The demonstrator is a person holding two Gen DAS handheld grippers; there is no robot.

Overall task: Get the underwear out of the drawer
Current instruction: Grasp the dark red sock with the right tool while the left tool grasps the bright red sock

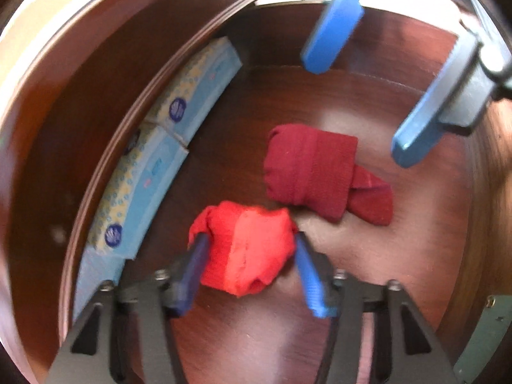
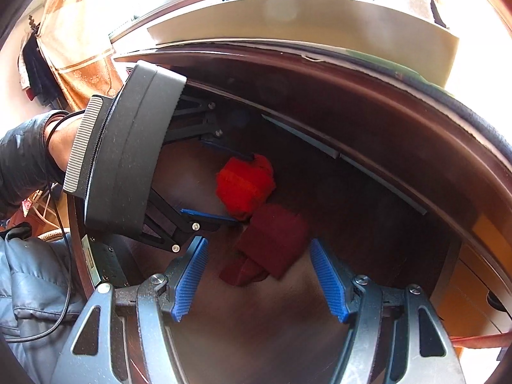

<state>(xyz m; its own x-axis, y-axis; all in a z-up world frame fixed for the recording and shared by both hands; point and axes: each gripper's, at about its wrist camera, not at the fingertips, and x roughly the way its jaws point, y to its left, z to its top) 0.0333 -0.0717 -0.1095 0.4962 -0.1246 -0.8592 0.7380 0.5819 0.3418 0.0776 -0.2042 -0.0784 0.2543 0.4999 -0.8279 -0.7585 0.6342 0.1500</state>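
Observation:
A bright red rolled underwear (image 1: 248,249) lies on the floor of the open brown wooden drawer (image 1: 368,256). My left gripper (image 1: 251,240) has a finger on each side of it, touching the cloth; it also shows in the right wrist view (image 2: 244,188) around the same roll (image 2: 244,185). A dark red rolled underwear (image 1: 315,171) lies just beyond. My right gripper (image 2: 257,244) is open, its fingers on either side of the dark red roll (image 2: 272,243) without touching. In the left wrist view the right gripper (image 1: 356,105) hangs above the dark roll.
Light blue printed packets (image 1: 153,163) line the drawer's left wall. The dark cabinet front and a white top (image 2: 304,19) overhang the drawer's back. A sleeved arm (image 2: 22,160) holds the left gripper. The drawer's side rail (image 2: 92,262) is at the lower left.

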